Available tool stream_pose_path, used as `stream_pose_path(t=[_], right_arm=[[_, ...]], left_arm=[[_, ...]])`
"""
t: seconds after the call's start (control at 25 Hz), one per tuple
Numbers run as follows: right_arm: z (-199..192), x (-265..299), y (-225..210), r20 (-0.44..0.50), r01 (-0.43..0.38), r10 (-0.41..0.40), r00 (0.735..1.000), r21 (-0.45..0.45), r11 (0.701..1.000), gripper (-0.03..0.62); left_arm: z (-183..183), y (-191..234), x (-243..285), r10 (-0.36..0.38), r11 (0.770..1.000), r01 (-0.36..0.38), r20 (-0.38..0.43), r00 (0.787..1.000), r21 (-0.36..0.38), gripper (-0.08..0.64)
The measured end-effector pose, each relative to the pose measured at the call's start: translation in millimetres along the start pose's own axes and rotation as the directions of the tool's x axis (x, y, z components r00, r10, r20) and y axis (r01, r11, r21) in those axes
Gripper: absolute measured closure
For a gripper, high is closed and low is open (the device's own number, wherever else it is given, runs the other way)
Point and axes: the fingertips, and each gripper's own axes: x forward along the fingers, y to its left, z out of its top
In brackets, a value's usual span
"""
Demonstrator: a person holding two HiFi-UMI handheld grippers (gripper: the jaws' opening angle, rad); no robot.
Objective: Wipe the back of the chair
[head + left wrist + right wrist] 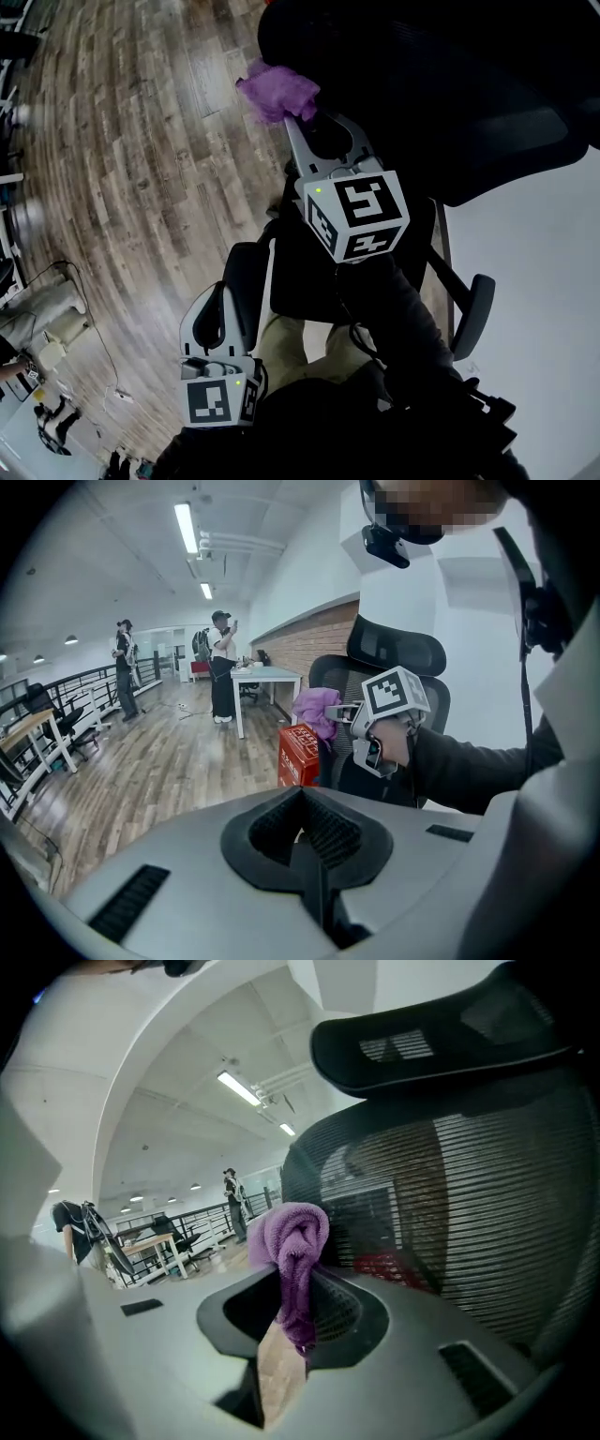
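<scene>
"Where was the purple cloth (pixel 277 92)?"

"In the right gripper (pixel 296 120), whose jaws were clamped on it. Its bunched end sat right at the edge of the black mesh chair back (pixel 469 1213) (whether it touched, I couldn't tell)."

"And the left gripper (pixel 246 262)?"

"Lower, well apart from the cloth, with its jaws pressed together and nothing between them."

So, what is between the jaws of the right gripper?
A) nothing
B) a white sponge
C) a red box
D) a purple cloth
D: the right gripper is shut on a purple cloth, close to the mesh chair back.
</scene>
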Motion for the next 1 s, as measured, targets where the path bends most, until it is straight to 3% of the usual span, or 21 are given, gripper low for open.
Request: stream_pose_path(t=[0.6, 1.0], right_arm=[[-2, -51, -82, 0.015, 0.114, -0.115, 0.993, 0.041, 0.993, 0.517], [4, -109, -139, 0.041, 0.214, -0.218, 0.975, 0.082, 0.973, 0.517]], left_arm=[[11, -71, 27, -0.091, 0.992, 0.093, -0.029, 0.995, 0.090, 0.557], [19, -128, 35, -0.180, 0.970, 0.186, -0.053, 0.982, 0.158, 0.556]])
